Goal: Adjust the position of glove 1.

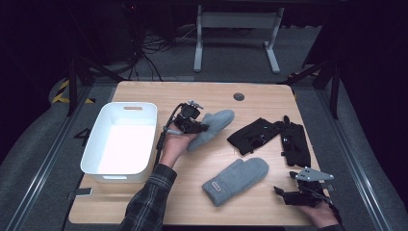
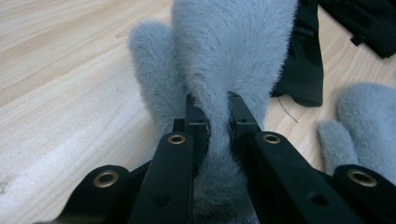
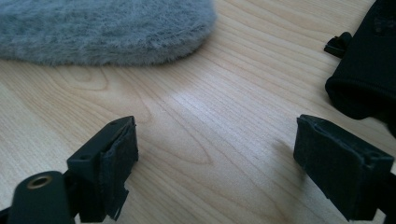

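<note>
Pale wooden worktop point(image 1: 202, 207) fills mid-frame. White rectangular plastic bin point(image 1: 96, 161) at left, empty, upright. Two black gloves point(image 1: 272, 137) lie overlapping, right of centre. One grey fuzzy mitten point(image 1: 235, 180) flat at lower centre, label up. Second grey fuzzy mitten point(image 2: 219, 60) at centre, just right of the bin; left gripper point(image 1: 192, 126) has its fingers point(image 2: 198, 123) pinching this mitten's fabric. Right gripper point(image 1: 300, 195) at lower right, near the flat mitten, fingers point(image 3: 116, 149) spread wide over bare wood.

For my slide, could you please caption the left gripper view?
Left tongs pinch a fluffy grey mitten above the wooden table.
</note>
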